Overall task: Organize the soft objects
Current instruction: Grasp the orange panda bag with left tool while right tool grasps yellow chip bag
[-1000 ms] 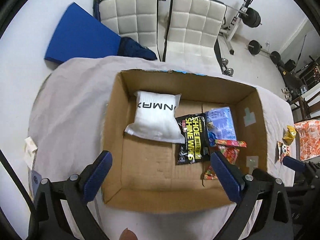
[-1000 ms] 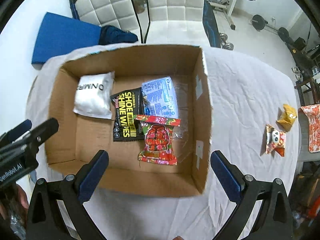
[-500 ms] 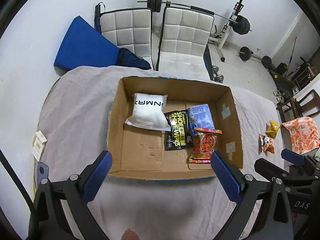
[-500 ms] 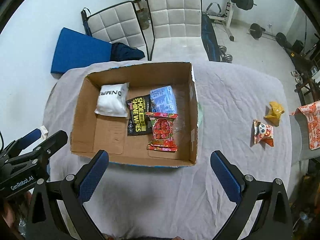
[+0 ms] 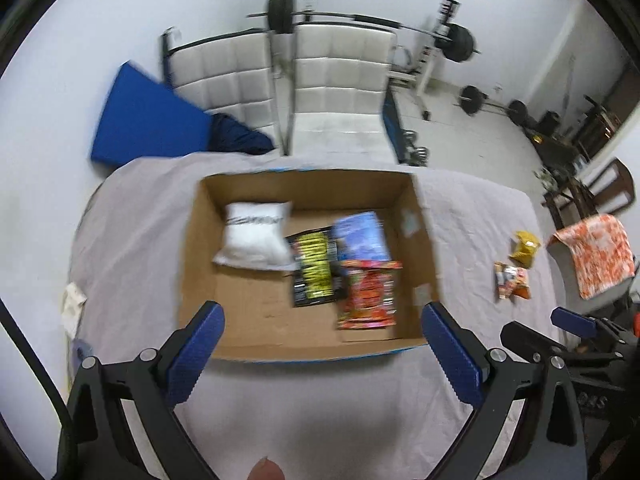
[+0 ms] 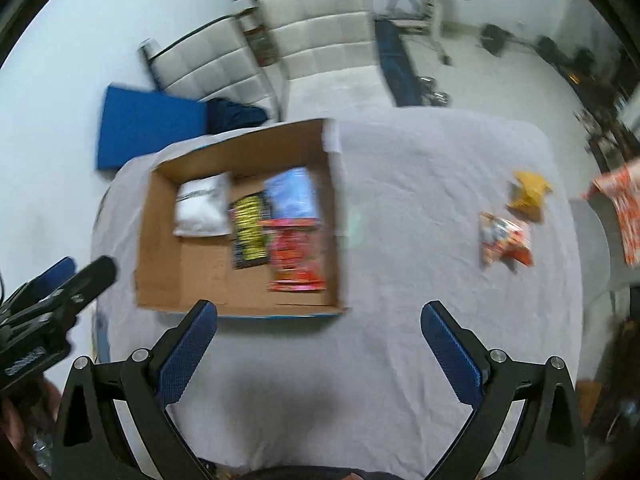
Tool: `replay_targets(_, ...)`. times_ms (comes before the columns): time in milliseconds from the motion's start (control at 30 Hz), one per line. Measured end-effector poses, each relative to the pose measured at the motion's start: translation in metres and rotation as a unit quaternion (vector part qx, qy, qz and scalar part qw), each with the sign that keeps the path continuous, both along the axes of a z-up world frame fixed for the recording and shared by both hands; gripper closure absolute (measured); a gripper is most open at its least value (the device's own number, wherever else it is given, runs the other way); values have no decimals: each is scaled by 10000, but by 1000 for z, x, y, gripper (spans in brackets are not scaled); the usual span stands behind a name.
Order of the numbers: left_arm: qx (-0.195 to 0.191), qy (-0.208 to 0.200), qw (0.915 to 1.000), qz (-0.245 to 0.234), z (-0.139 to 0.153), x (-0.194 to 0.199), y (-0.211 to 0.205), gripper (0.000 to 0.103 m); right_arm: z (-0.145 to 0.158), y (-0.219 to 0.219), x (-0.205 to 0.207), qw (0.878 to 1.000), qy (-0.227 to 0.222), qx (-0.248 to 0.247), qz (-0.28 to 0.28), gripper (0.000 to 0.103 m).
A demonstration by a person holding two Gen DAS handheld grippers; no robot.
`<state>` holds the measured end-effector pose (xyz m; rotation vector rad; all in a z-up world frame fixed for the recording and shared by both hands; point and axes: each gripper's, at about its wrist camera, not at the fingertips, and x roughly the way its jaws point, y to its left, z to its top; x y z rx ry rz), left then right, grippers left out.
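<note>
Two white chairs (image 5: 280, 80), grey-clothed table (image 5: 132, 220)

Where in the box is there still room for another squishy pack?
The bare floor of the cardboard box, in front of the white pouch and left of the black pack, is free. The right side is crowded: the blue pack and red pack overlap there.

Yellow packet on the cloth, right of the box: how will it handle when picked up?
The yellow packet looks crumpled and puffy, so it is probably floppy and light. It lies flat on the cloth, unlikely to roll. Blur hides whether its surface is slippery.
</note>
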<state>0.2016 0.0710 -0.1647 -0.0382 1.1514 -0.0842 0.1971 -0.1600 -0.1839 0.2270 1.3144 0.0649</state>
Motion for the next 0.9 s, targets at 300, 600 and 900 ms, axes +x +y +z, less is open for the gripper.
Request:
replay_targets(300, -484, 590, 9919, -1016, -43, 40, -161, 2, -47, -191, -24, 9832, 445, -335, -1740, 0)
replay_targets(600, -585, 1690, 9724, -1497, -135, 86, -314, 2, -98, -338, -38, 9628, 845, -361, -2540, 0)
replay_targets(900, -659, 2738, 9498, -1362, -224, 127, -394, 4, -162, -402, -33, 9554, 1269, -42, -2665, 0)
